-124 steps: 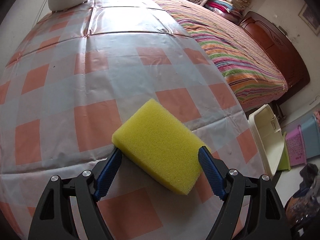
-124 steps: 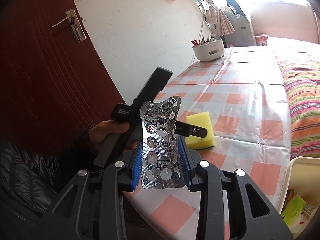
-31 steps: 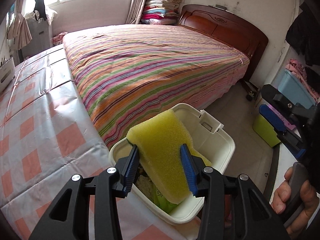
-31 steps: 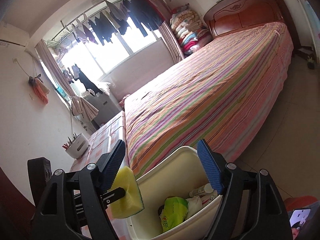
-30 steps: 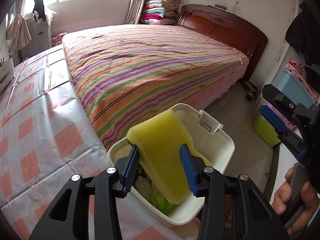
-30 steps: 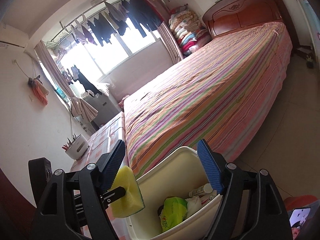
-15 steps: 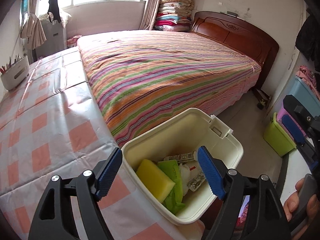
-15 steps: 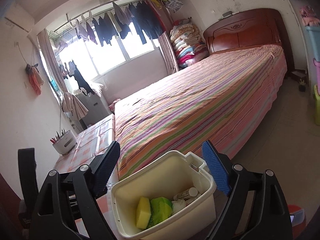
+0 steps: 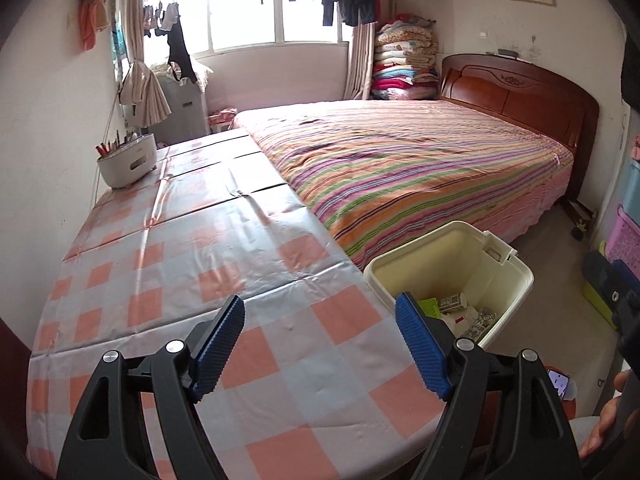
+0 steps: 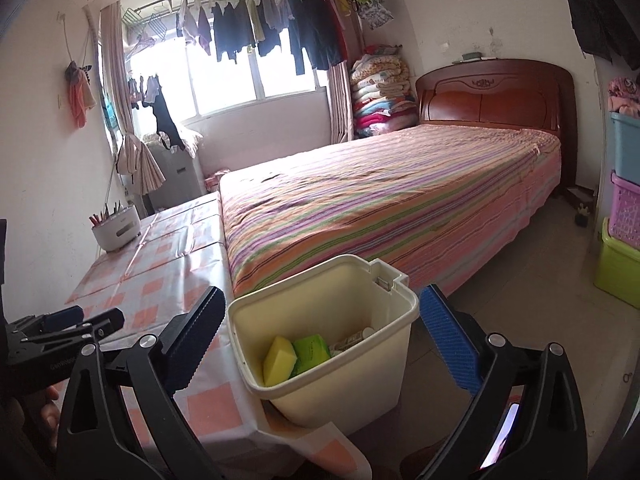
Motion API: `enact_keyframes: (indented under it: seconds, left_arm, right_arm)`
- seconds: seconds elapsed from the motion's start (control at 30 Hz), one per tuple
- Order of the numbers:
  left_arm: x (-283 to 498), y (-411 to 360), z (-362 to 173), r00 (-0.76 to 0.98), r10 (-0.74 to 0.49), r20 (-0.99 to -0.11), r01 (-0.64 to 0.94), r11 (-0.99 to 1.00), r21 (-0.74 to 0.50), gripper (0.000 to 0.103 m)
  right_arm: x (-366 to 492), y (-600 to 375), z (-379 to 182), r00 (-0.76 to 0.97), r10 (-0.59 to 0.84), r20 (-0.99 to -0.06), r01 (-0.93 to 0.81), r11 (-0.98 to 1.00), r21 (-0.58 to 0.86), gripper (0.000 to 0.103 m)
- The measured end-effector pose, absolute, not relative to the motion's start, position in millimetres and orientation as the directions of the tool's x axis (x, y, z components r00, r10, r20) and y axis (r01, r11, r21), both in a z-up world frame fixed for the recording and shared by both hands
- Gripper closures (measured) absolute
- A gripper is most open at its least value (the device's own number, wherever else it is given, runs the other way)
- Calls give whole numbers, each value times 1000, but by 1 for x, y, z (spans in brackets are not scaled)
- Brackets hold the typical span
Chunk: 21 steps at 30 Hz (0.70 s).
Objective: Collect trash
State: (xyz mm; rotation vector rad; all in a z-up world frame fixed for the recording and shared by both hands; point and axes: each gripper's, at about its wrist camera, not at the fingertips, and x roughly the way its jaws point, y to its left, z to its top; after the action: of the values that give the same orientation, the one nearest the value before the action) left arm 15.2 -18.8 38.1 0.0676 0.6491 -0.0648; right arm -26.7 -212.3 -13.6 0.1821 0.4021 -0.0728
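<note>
A cream trash bin (image 10: 396,344) stands on the floor beside the table's corner; it also shows in the left wrist view (image 9: 516,280). Inside lie a yellow sponge (image 10: 279,359), a green packet (image 10: 310,352) and other scraps (image 9: 476,318). My left gripper (image 9: 320,344) is open and empty above the checkered tablecloth (image 9: 192,264), left of the bin. My right gripper (image 10: 320,328) is open and empty, above and in front of the bin. The left gripper's body shows at the left edge of the right wrist view.
A white holder with pens (image 9: 127,157) stands at the table's far end by the wall. A bed with a striped cover (image 9: 420,164) runs along the table's right side. Stacked plastic crates (image 10: 624,208) stand at the right wall.
My left gripper opened and dropped the yellow sponge into the bin, then drew back over the table. My right gripper pulled back and up from the bin.
</note>
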Motion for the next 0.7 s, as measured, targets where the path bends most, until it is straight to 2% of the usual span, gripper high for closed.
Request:
enact_keyframes:
  seconds: [0.3, 0.7]
  left_arm:
    - [-21, 16, 46, 816, 17, -578, 4, 999, 35, 27]
    - [-30, 22, 50, 819, 24, -573, -8, 1000, 30, 27]
  right_arm:
    - [-48, -194, -5, 909, -30, -416, 83, 991, 108, 7]
    - [-46, -202, -4, 902, -8, -431, 63, 992, 113, 7]
